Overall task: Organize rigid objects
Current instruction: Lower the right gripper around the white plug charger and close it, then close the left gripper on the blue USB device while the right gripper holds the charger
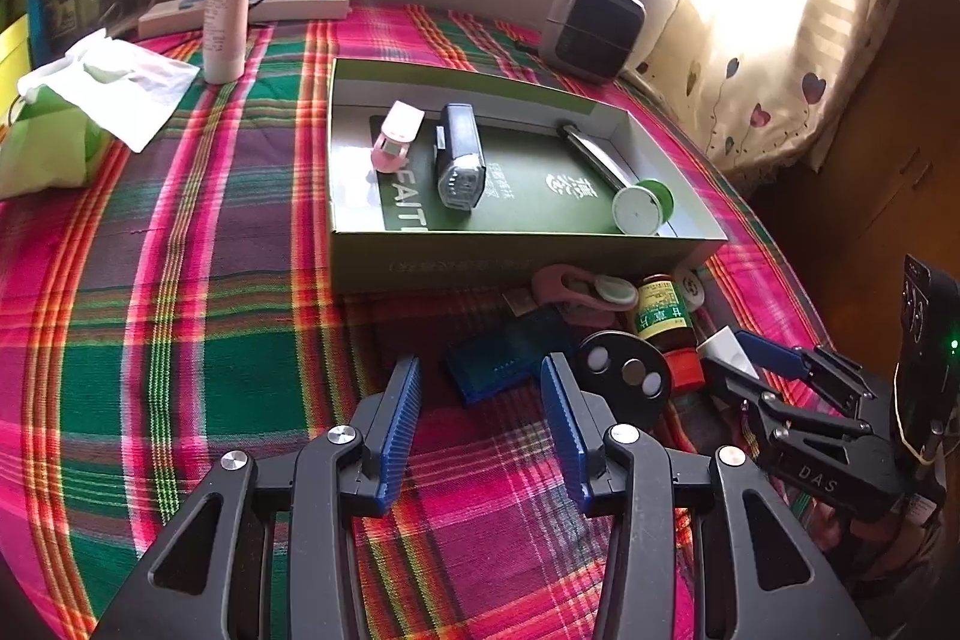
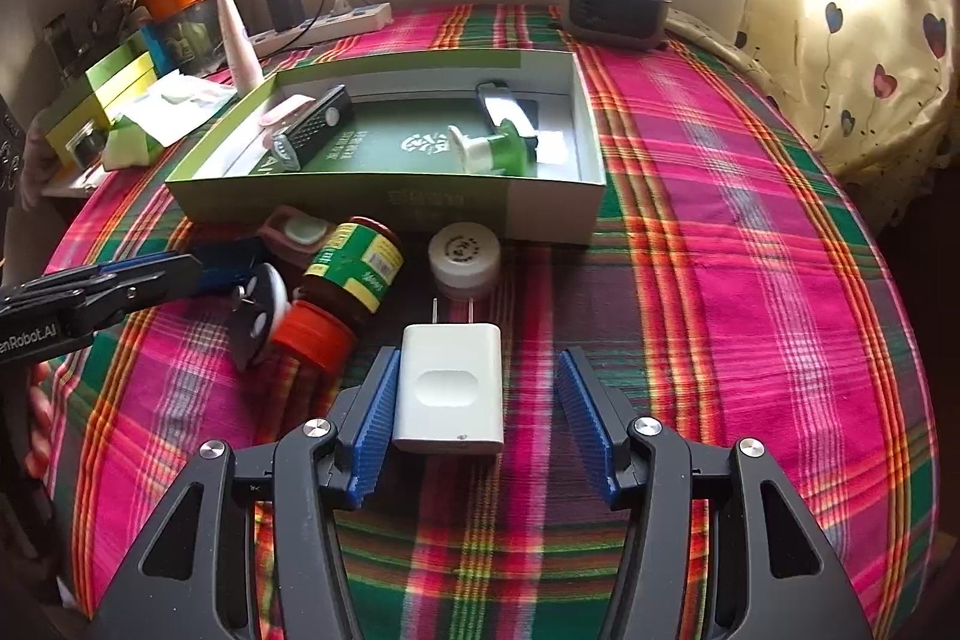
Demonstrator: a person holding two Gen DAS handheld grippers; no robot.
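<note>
Four things already lay inside the open green cardboard box (image 2: 384, 196), while the white wall charger (image 2: 450, 394), brown bottle with orange cap (image 2: 348, 280), small white jar (image 2: 465, 256) and others at its 6 o'clock side still waited on the plaid tabletop (image 2: 720, 280); the right gripper (image 2: 477, 418) stood apart around the charger, not clamped, and the left gripper (image 1: 480, 418) stood apart, empty.

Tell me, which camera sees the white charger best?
The right wrist camera. The white charger lies whole and close between the right gripper's open fingers, prongs pointing away. The left wrist camera catches only a white corner of it between those fingers.
</note>
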